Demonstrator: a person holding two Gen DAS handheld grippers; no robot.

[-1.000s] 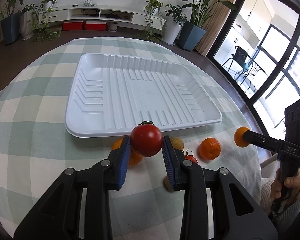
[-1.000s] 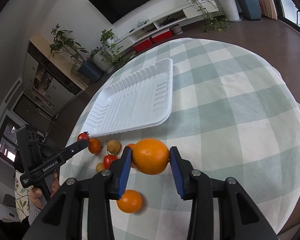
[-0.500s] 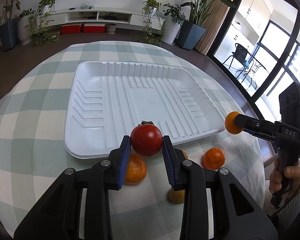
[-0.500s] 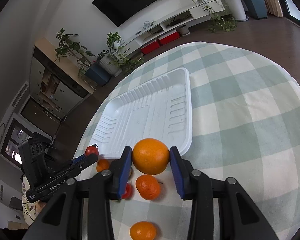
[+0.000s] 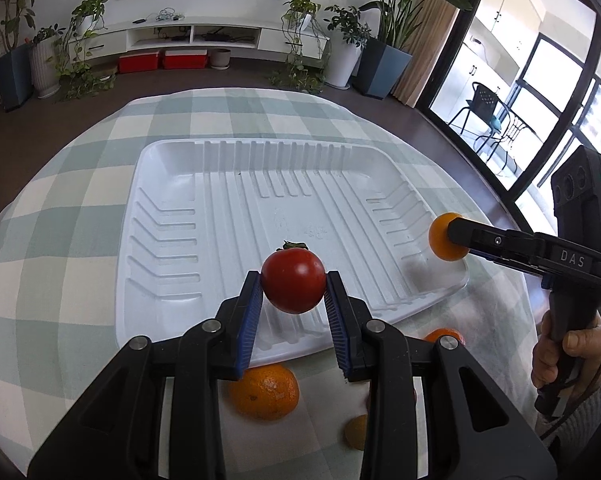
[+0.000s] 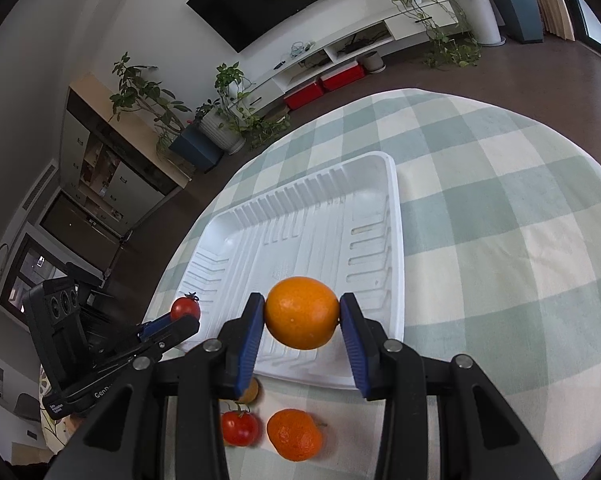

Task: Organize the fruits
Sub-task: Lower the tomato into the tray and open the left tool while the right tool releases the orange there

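Observation:
My left gripper [image 5: 293, 286] is shut on a red tomato [image 5: 293, 281] and holds it above the near edge of the white ribbed tray [image 5: 236, 216]. My right gripper [image 6: 302, 314] is shut on an orange [image 6: 302, 312] and holds it above the tray's [image 6: 300, 232] near right part. In the left wrist view the right gripper [image 5: 452, 236] with the orange [image 5: 440, 242] hangs over the tray's right corner. In the right wrist view the left gripper [image 6: 180, 320] with the tomato [image 6: 185, 308] shows at the tray's left.
The tray lies on a round table with a green and white checked cloth [image 5: 60, 240]. Loose fruit lies on the cloth in front of the tray: a mandarin [image 5: 264, 392], another mandarin [image 6: 294, 434], a small tomato [image 6: 239, 427] and a yellowish fruit [image 5: 354, 432].
Both grippers have moved forward with their fruit, from above the loose fruit on the cloth to above the tray's near edge. Both stay shut.

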